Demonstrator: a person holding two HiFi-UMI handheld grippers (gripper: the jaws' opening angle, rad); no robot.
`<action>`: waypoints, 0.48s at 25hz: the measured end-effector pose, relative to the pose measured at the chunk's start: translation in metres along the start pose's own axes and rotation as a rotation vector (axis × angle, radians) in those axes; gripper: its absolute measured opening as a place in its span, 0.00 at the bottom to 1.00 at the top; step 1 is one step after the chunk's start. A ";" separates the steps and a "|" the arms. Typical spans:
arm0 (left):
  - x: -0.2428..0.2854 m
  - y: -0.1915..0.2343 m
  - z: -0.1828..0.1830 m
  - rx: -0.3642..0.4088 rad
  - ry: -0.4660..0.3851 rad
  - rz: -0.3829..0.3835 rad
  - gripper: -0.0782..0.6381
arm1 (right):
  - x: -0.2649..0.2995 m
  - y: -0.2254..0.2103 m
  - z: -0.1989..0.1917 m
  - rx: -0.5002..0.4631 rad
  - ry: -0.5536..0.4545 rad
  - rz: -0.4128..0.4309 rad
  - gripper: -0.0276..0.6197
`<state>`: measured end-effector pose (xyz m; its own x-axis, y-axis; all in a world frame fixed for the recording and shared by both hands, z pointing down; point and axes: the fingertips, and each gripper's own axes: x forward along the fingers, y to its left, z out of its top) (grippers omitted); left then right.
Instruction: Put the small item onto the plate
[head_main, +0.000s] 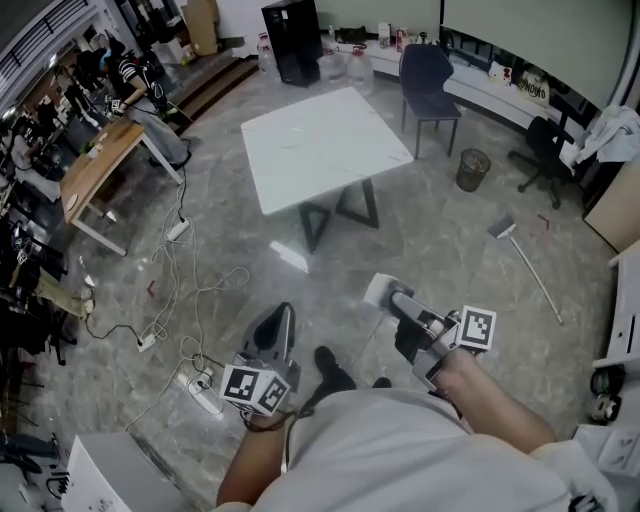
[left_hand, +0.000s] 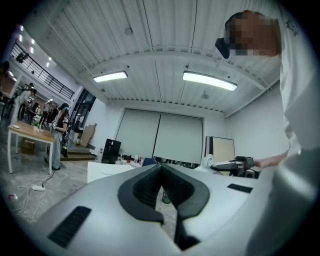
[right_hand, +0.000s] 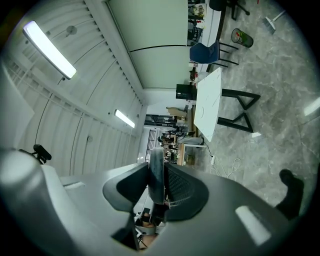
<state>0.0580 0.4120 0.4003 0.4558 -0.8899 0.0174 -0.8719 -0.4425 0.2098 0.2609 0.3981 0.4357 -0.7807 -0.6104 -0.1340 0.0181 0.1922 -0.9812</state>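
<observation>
My right gripper (head_main: 388, 296) is shut on a thin pale plate (head_main: 378, 290), held out over the floor. The right gripper view shows that plate (right_hand: 156, 172) edge-on between the two dark pads (right_hand: 182, 187). My left gripper (head_main: 278, 322) hangs at the lower left with its tips together; in the left gripper view its jaws (left_hand: 161, 170) meet at the front and nothing shows between them. A white square table (head_main: 320, 145) stands ahead with a bare top. No small item is in sight.
Cables and power strips (head_main: 180, 300) trail over the marble floor on the left. A blue chair (head_main: 430, 75) and a waste bin (head_main: 472, 168) stand beyond the table. A wooden desk (head_main: 100, 165) with people near it is at the far left; a broom (head_main: 525, 260) lies at the right.
</observation>
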 end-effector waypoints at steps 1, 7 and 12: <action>0.008 0.002 -0.001 0.002 0.004 -0.003 0.12 | 0.005 -0.002 0.006 0.001 -0.001 0.000 0.19; 0.055 0.032 0.003 -0.007 0.010 -0.027 0.12 | 0.042 -0.011 0.041 0.002 -0.021 -0.009 0.19; 0.101 0.080 0.018 -0.013 0.010 -0.050 0.12 | 0.097 -0.021 0.068 0.000 -0.034 -0.012 0.19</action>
<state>0.0310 0.2847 0.4017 0.5003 -0.8657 0.0165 -0.8458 -0.4846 0.2233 0.2278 0.2825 0.4342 -0.7591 -0.6386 -0.1265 0.0087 0.1843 -0.9828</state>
